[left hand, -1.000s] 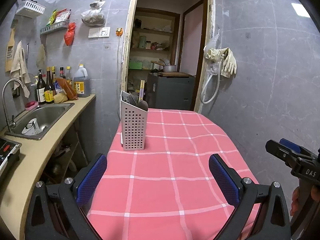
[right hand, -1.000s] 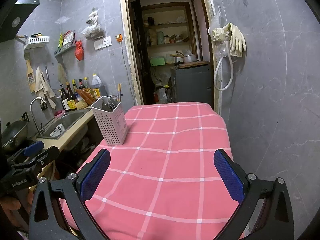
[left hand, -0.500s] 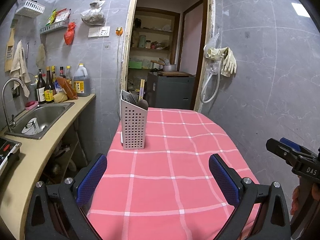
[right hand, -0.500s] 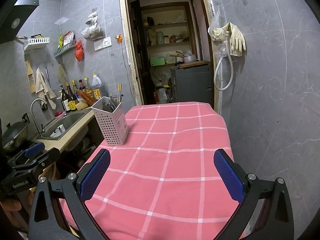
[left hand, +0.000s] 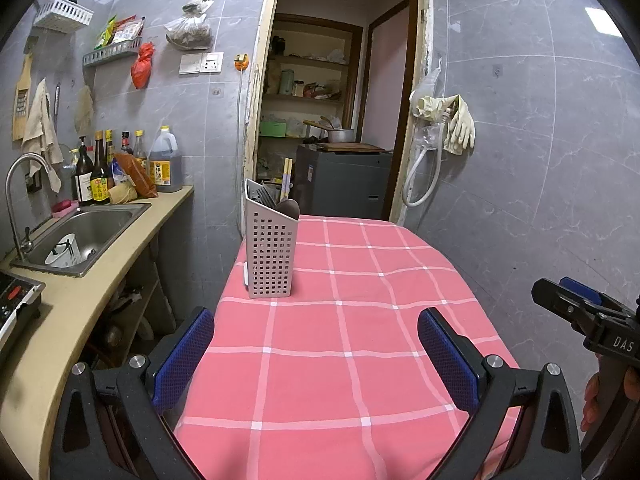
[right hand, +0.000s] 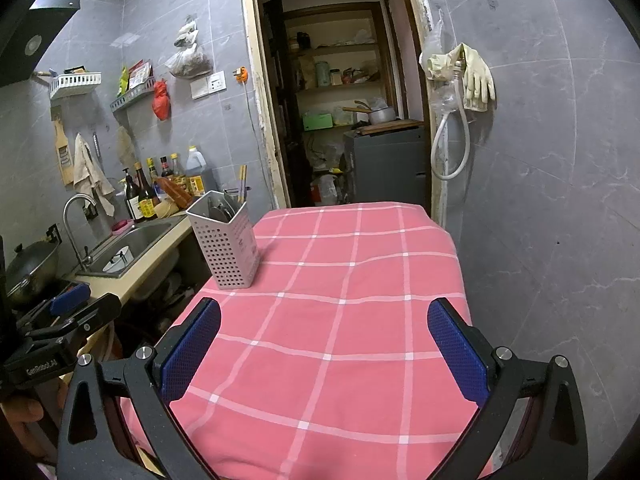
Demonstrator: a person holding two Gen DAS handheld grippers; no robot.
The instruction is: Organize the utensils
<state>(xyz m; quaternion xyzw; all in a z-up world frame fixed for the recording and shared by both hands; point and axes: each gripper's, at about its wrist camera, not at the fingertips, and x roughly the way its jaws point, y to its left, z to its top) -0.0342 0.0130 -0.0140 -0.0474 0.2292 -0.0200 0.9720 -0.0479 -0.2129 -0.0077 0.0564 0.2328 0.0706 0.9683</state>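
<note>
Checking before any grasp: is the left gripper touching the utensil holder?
Apart. The left wrist view shows bare tablecloth between the open left gripper and utensil holder.

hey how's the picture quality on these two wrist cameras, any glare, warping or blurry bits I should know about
Left wrist view: strong fisheye bowing of the door frame, black corner vignette, a bright ceiling light patch at top right; the utensil holder is sharp. Right wrist view: same warping, soft sheen on the wall tiles; the pink checked tablecloth is evenly lit, with no evident motion blur.
</note>
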